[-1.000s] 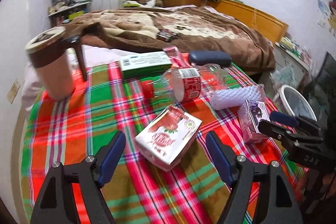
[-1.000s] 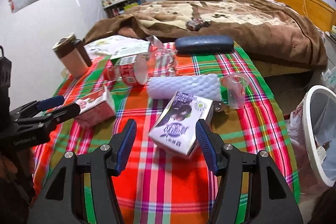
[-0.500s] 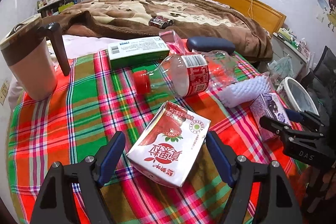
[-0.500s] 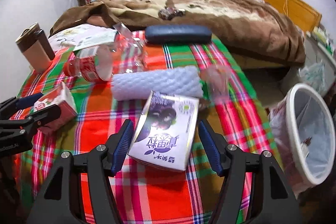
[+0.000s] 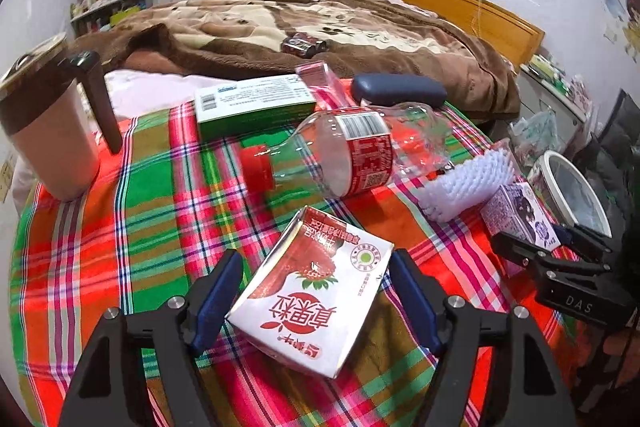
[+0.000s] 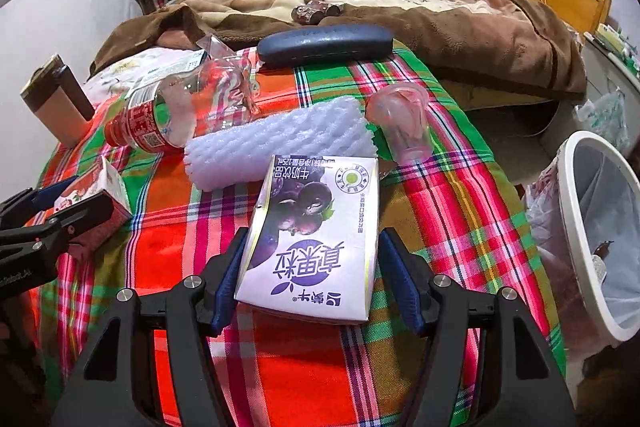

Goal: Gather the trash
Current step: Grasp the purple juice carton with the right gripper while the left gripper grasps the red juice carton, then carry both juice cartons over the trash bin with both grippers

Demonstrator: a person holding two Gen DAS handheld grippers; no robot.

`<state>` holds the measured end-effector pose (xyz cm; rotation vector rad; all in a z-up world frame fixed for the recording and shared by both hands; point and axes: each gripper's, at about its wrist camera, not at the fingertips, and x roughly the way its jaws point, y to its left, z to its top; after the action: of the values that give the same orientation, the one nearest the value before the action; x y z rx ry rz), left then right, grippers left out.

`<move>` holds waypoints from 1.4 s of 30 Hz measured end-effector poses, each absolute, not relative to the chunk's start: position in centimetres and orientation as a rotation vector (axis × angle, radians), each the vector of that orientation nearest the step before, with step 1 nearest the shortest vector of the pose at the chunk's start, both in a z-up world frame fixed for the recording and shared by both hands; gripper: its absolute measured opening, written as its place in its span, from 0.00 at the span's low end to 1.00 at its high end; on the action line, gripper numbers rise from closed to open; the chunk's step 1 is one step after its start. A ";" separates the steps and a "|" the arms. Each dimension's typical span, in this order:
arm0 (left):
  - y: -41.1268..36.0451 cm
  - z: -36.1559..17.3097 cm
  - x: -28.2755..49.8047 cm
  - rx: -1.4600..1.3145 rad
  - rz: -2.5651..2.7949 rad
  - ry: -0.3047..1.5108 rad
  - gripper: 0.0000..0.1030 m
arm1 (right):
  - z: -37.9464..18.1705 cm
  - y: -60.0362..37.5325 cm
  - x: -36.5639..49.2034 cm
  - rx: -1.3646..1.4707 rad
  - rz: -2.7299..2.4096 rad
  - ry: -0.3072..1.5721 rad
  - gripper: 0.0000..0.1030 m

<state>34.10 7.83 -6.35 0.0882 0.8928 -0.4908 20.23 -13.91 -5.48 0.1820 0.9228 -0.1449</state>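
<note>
A: Asked after the left gripper (image 5: pixel 314 267): how wide, and holding what?

B: Found wide open, gripping nothing. Straddled the strawberry carton (image 5: pixel 312 291), which lay flat on the plaid cloth (image 5: pixel 160 227), with a blue finger on either side. Showed a gap at the left finger and a narrower one at the right; could not tell about contact there.

A: And the right gripper (image 6: pixel 313 239)?

B: Likewise spread wide and closed on nothing. Bracketed the near end of the purple carton (image 6: pixel 316 227), lying printed face up on the same cloth. Sat very close to the carton's edge at the left finger; could not confirm touching. Left a clear gap at the right finger.

A: Located the remaining rubbish where?

B: Beyond the cartons: a clear plastic bottle (image 5: pixel 340 159) with a red cap, on its side; a white foam sleeve (image 6: pixel 280 143) just behind the purple carton; a clear plastic cup (image 6: pixel 404 123) to the right of the sleeve, lying tipped over.

A: And the receptacle?

B: Stood off the right edge of the cloth, lower down: a white-rimmed bin (image 6: pixel 570 195) lined with a bag.

A: Anything else recorded?

B: A lidded mug (image 5: pixel 48 131) at far left, a green box (image 5: pixel 256 107), a dark glasses case (image 6: pixel 324 43), and a brown blanket (image 6: pixel 440 7) on the bed behind.
</note>
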 end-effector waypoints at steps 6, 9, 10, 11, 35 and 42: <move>7.8 -6.1 33.2 0.090 -0.450 0.897 0.63 | -5.3 -14.3 19.7 0.178 -0.131 0.902 0.58; 7.6 -6.0 32.4 0.088 -0.443 0.899 0.58 | -5.4 -14.8 19.4 0.190 -0.129 0.903 0.58; 7.5 -5.9 32.1 0.091 -0.439 0.898 0.57 | -5.4 -15.0 19.2 0.200 -0.123 0.900 0.58; 7.4 -5.9 31.7 0.091 -0.436 0.898 0.57 | -5.4 -15.1 19.1 0.203 -0.120 0.900 0.58; 1.9 -1.2 22.1 0.054 -0.455 0.814 0.57 | -2.4 -18.9 14.0 0.190 -0.047 0.823 0.57; -1.6 0.4 20.1 0.061 -0.487 0.786 0.57 | -1.0 -21.2 12.2 0.182 -0.055 0.787 0.57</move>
<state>20.08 -1.65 0.40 0.0609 0.7862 -0.4866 12.16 -21.23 -0.95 0.1823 0.7869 -0.0552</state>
